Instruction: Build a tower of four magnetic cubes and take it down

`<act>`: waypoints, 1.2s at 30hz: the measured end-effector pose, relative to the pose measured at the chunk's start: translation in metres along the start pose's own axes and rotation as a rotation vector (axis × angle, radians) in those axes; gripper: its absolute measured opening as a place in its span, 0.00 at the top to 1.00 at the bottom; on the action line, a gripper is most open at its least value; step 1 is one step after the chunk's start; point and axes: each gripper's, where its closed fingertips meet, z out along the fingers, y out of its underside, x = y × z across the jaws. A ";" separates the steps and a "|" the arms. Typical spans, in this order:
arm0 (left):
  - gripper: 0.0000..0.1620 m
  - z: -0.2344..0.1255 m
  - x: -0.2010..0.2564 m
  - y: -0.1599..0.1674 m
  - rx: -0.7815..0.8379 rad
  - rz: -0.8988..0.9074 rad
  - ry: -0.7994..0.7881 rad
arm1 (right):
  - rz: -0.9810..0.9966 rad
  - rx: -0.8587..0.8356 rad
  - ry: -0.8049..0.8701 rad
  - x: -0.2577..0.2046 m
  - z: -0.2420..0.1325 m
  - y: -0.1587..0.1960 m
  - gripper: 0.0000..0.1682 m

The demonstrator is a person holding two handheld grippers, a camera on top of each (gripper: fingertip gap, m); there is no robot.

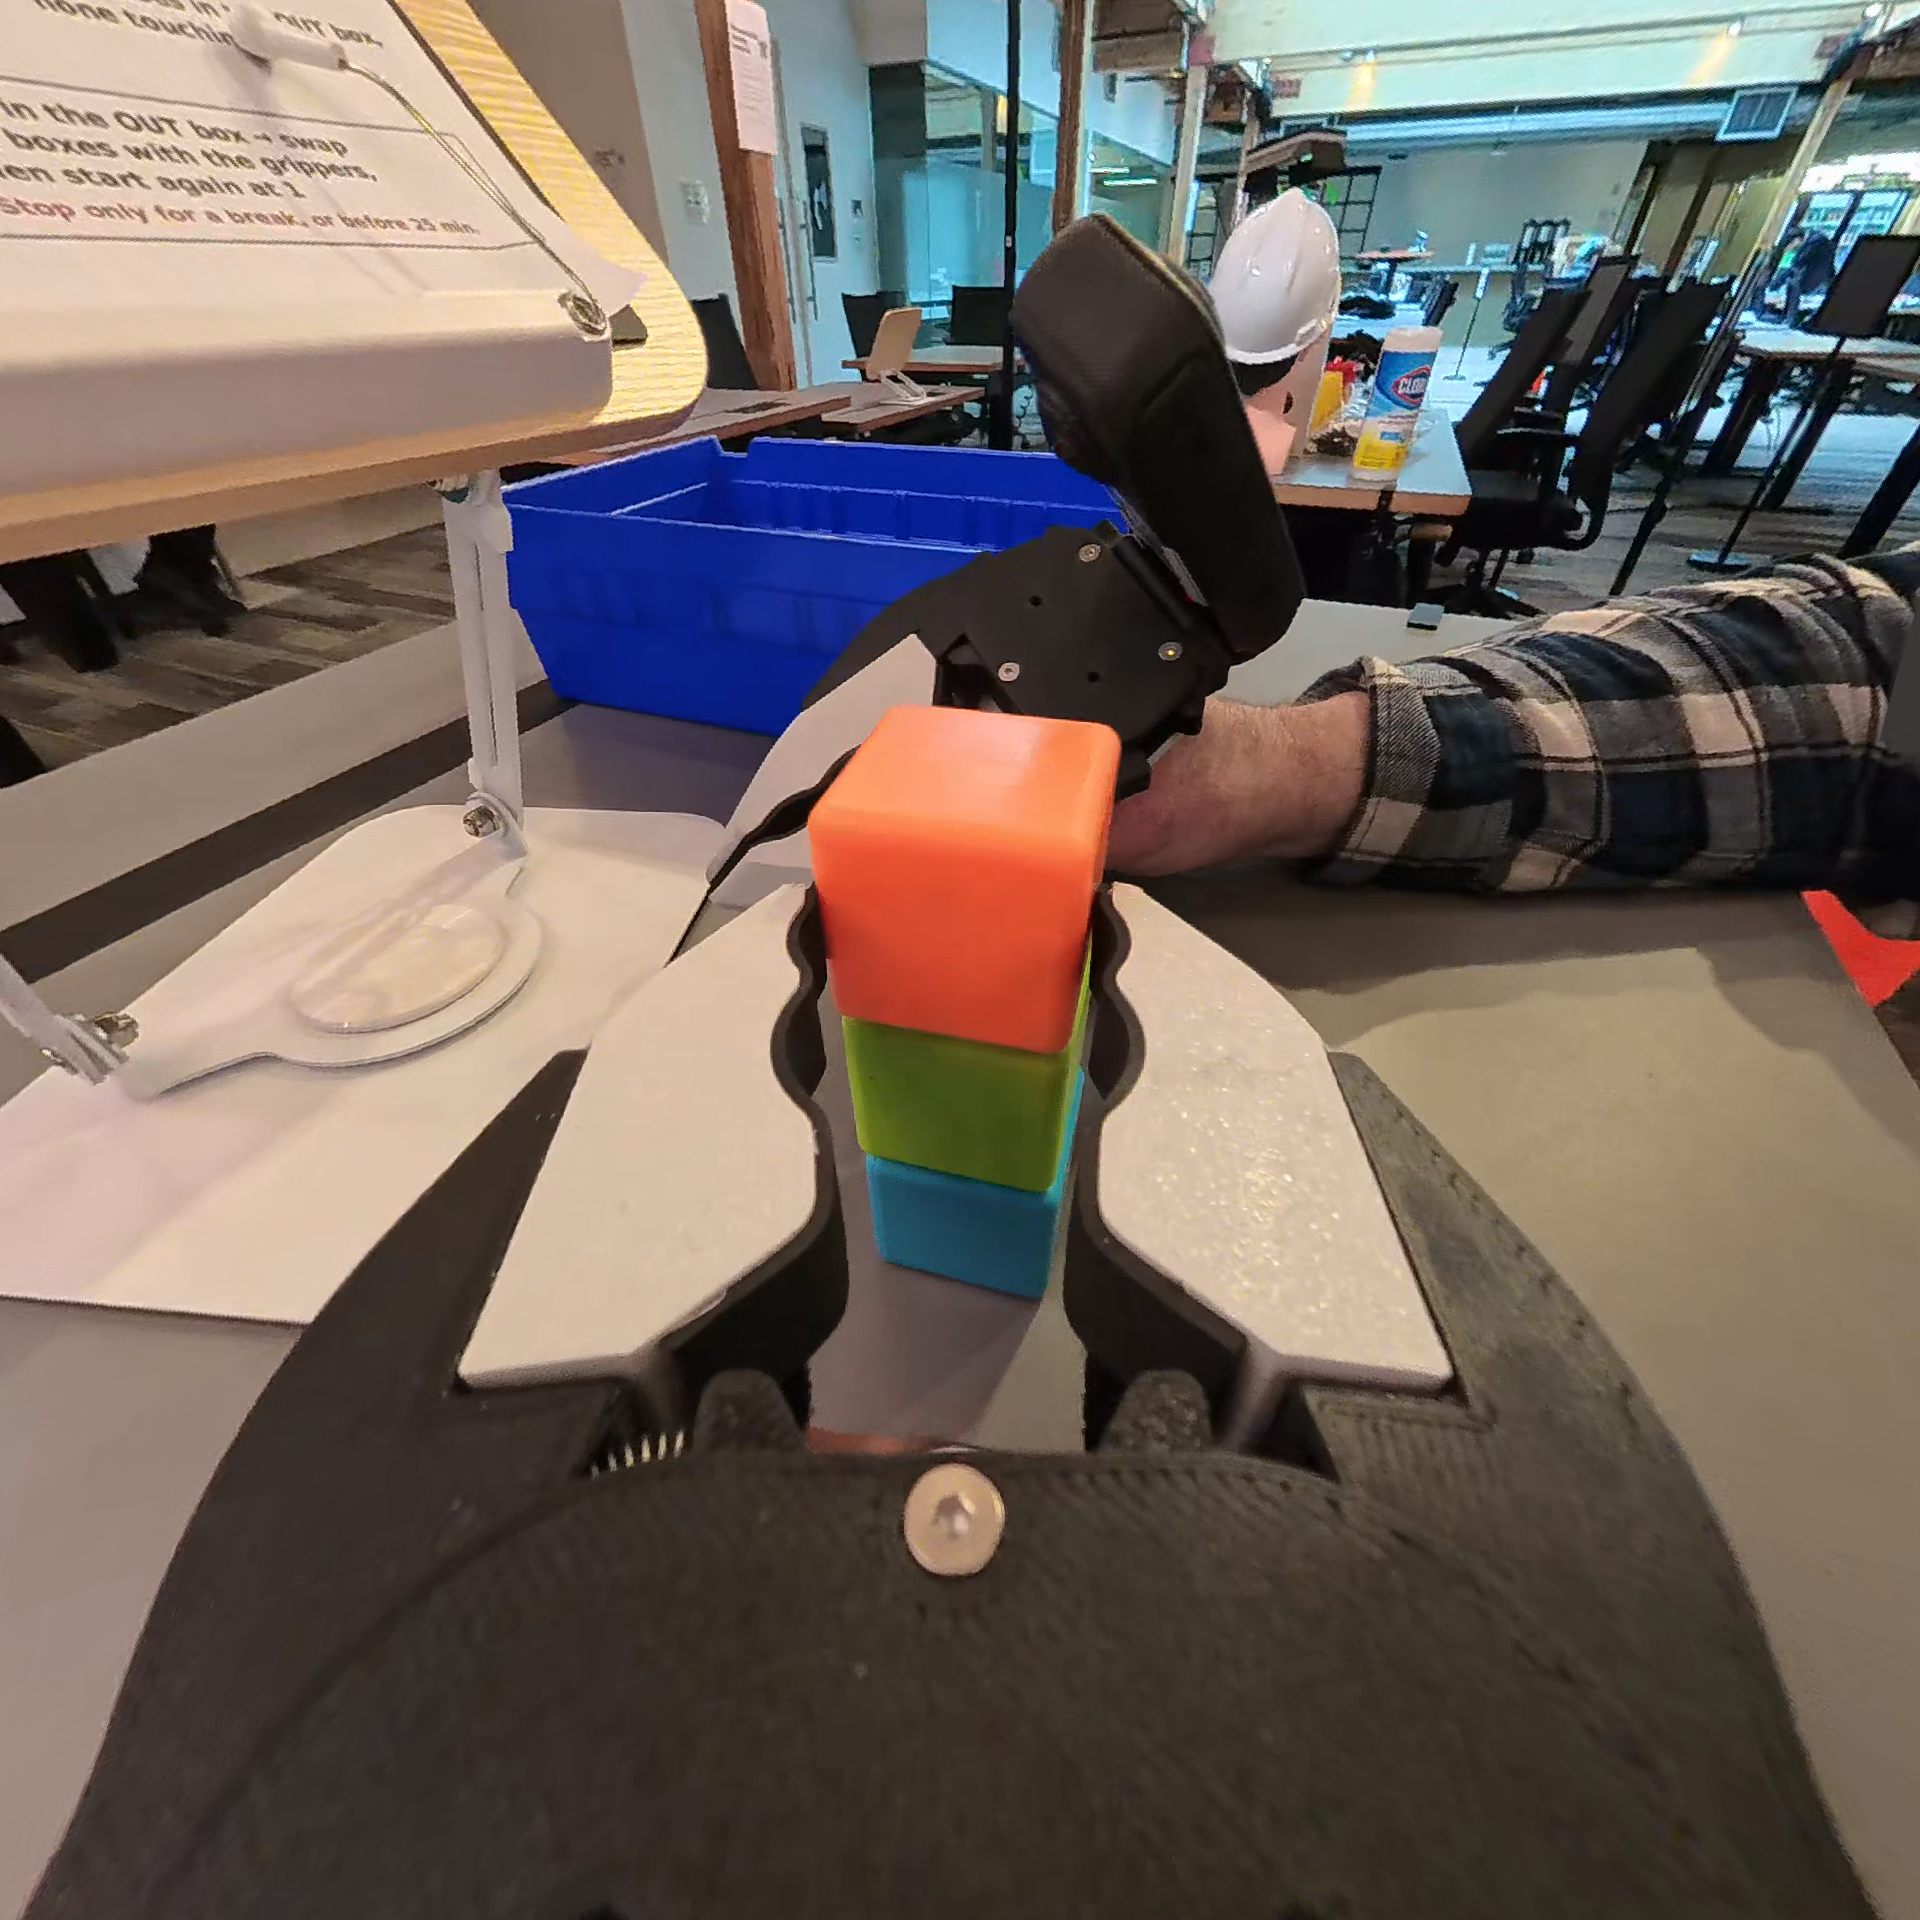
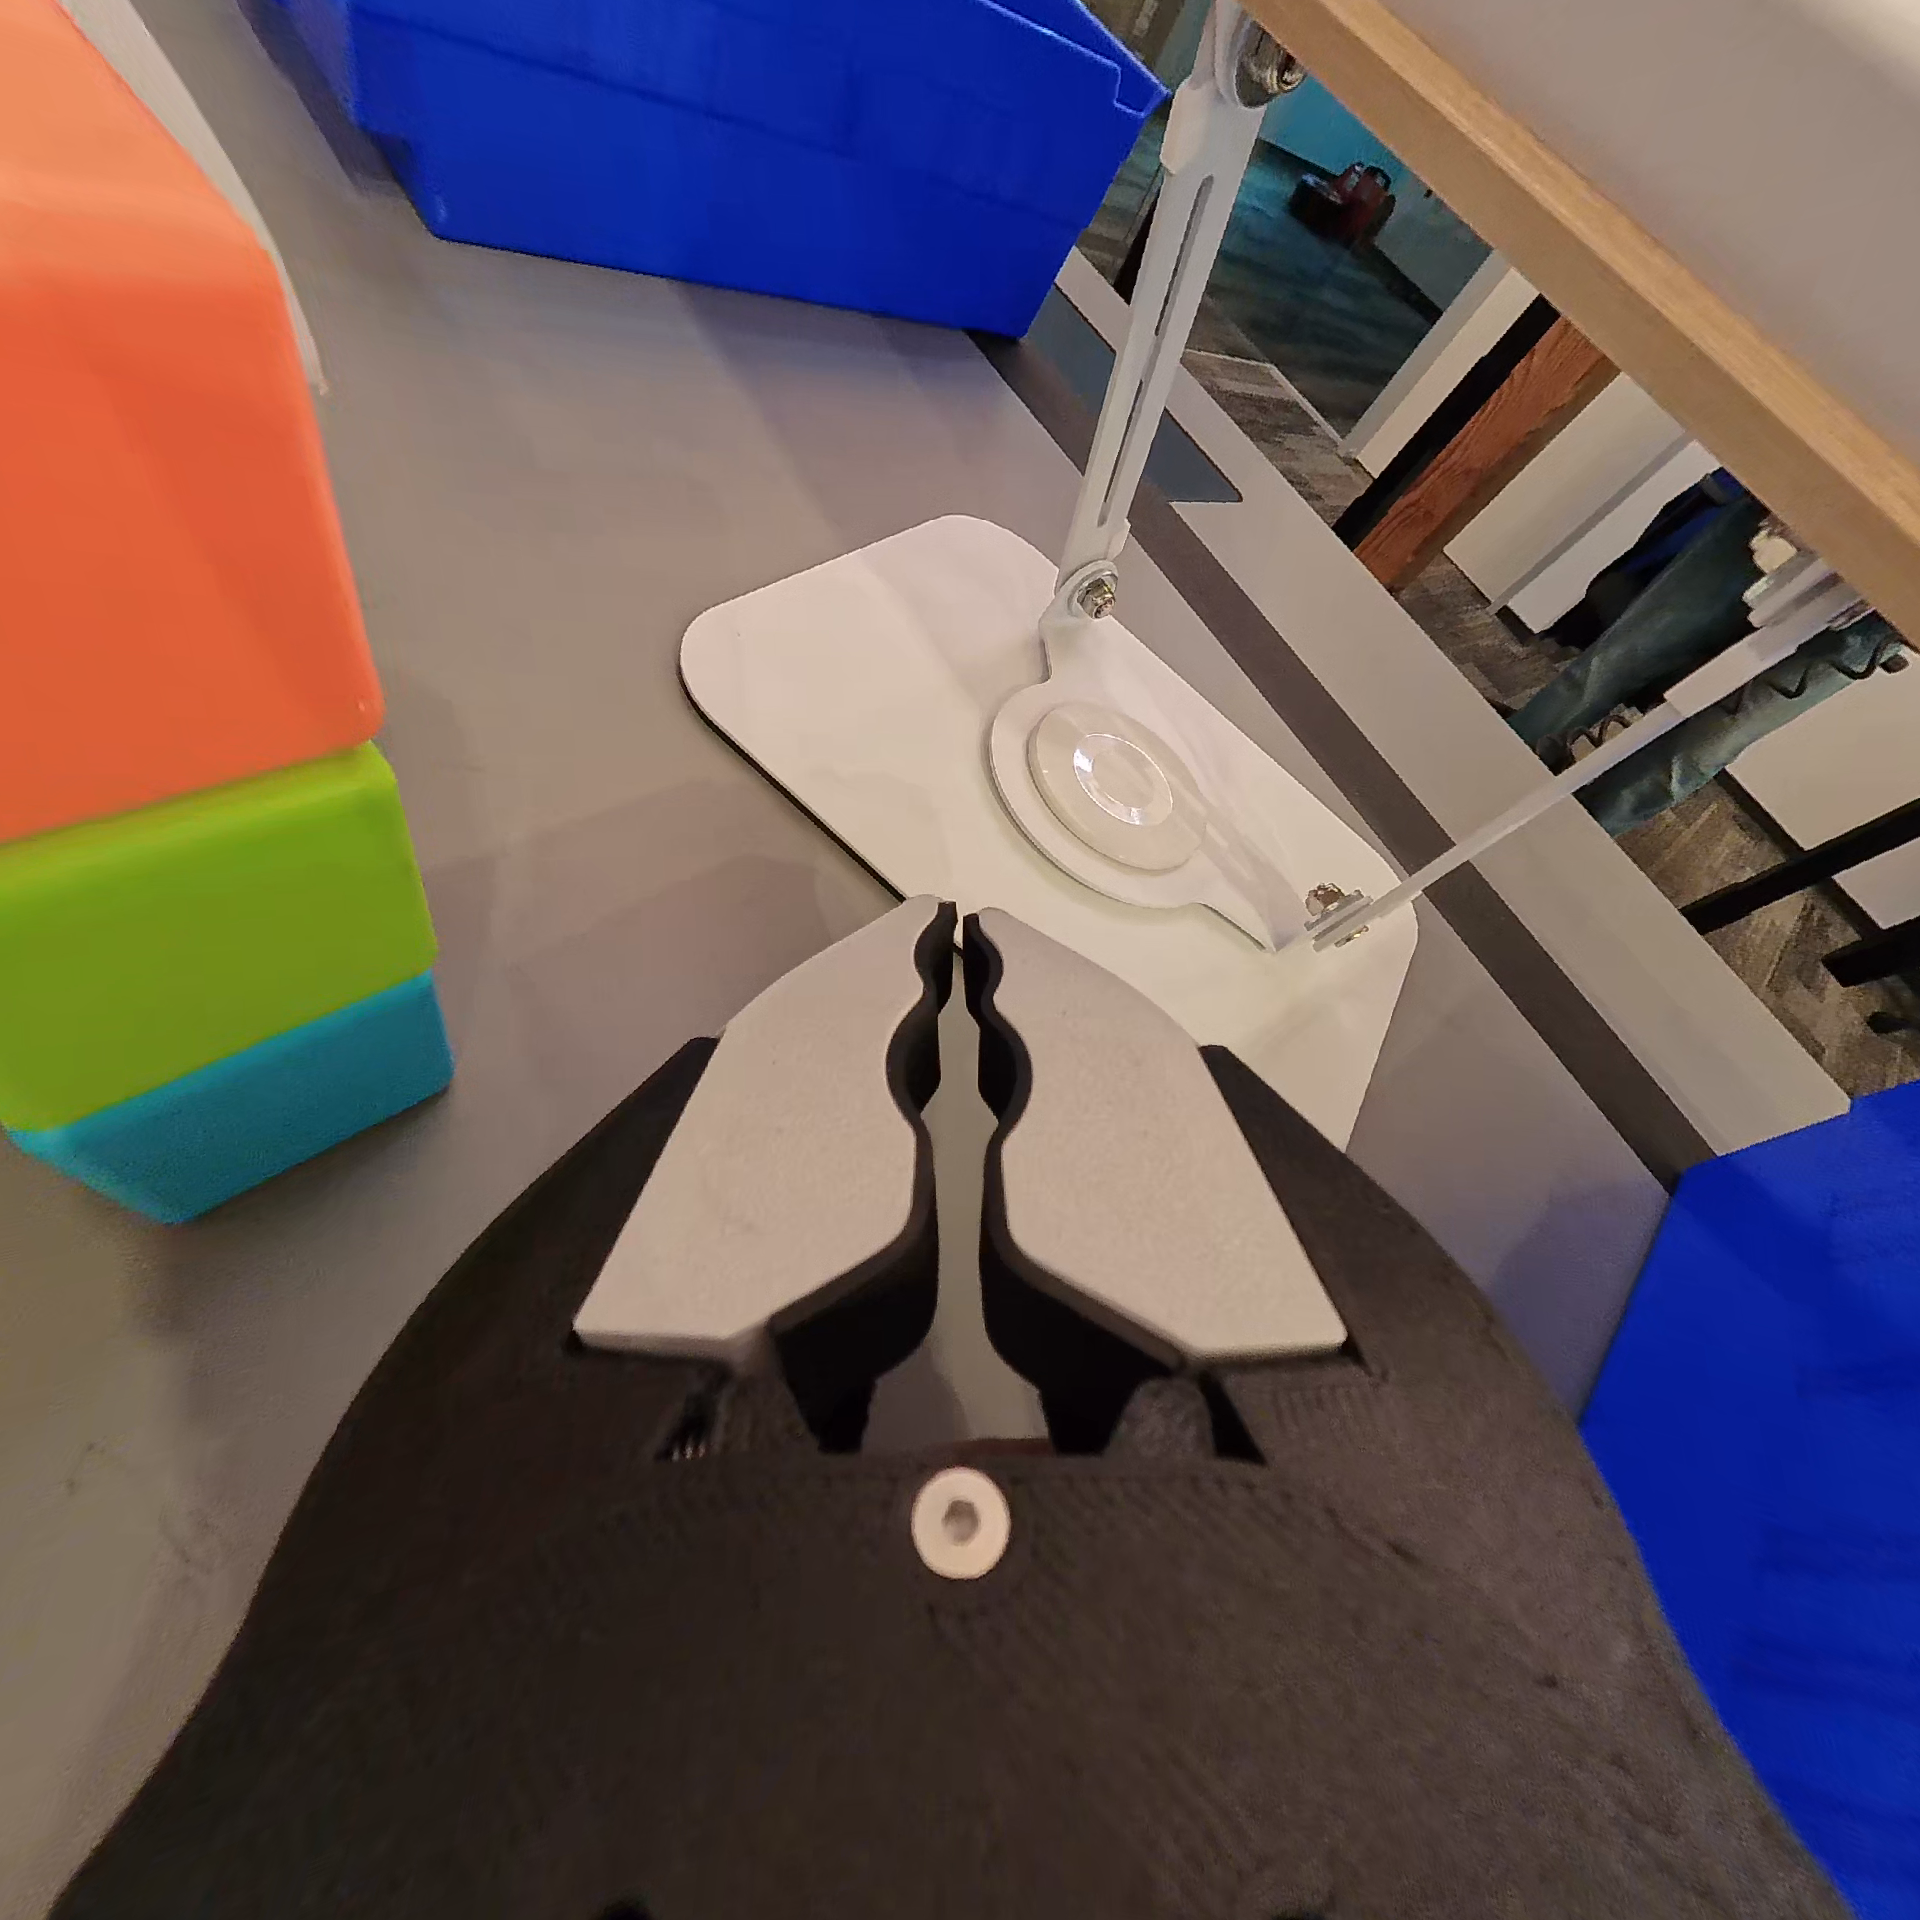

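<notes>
A tower of three cubes stands on the grey table (image 1: 1558, 1195): an orange cube (image 1: 961, 873) on a green cube (image 1: 961, 1112) on a blue cube (image 1: 961, 1231). My left gripper (image 1: 956, 914) is closed on the sides of the orange cube. In the right wrist view the same orange (image 2: 156, 468), green (image 2: 197, 925) and blue (image 2: 260, 1122) cubes stand at the left. My right gripper (image 2: 958, 914) is shut and empty, to the right of the tower. It also shows behind the tower in the left wrist view (image 1: 748, 842). No fourth cube is in view.
A blue bin (image 1: 727, 561) stands behind the tower, and a second blue bin (image 2: 1766, 1455) is at the right wrist view's right edge. A white stand base (image 1: 395, 956) holds a slanted board with a paper sheet (image 1: 260, 260). A plaid sleeve (image 1: 1610, 748) lies at right. Tip to tip, the grippers are about 12 cm apart.
</notes>
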 end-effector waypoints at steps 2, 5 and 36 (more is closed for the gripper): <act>0.70 0.000 0.002 -0.002 0.011 0.010 0.005 | 0.000 0.000 0.000 0.000 0.000 0.000 0.99; 0.63 -0.002 0.002 -0.007 0.022 0.025 -0.011 | 0.001 0.000 0.000 0.000 0.000 0.000 0.99; 0.71 -0.200 -0.201 -0.014 -0.453 0.360 -0.365 | -0.008 -0.010 -0.010 -0.001 0.001 0.001 0.99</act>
